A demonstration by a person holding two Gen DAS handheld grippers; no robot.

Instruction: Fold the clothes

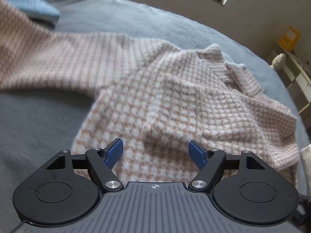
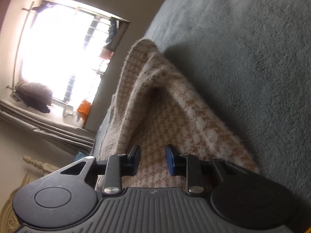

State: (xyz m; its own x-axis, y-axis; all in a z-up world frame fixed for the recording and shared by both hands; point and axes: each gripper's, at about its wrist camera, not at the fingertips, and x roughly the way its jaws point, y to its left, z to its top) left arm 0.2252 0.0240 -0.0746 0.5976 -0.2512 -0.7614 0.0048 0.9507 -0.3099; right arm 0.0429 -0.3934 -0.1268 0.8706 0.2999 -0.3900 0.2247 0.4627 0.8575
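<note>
Both tongs, left (image 1: pixel 155 152) and right (image 2: pixel 153 160), gape empty over a rumpled checked sweater (image 1: pixel 175 104) on the bed (image 1: pixel 38 126); its loose knit could slip or bunch when pinched.

Both wrist cams sit close above sweater (image 1: pixel 175 97) on bed (image 2: pixel 252 58); right cam rolled sideways.

Bedroom, daylight, grey-blue fleece bedspread (image 2: pixel 252 68).
You've got a bright barred window (image 2: pixel 64 58) in a beige plaster wall (image 1: pixel 243 19), blue quilted pillow (image 1: pixel 29 2), small yellow box (image 1: pixel 289 37) on a side shelf.
</note>
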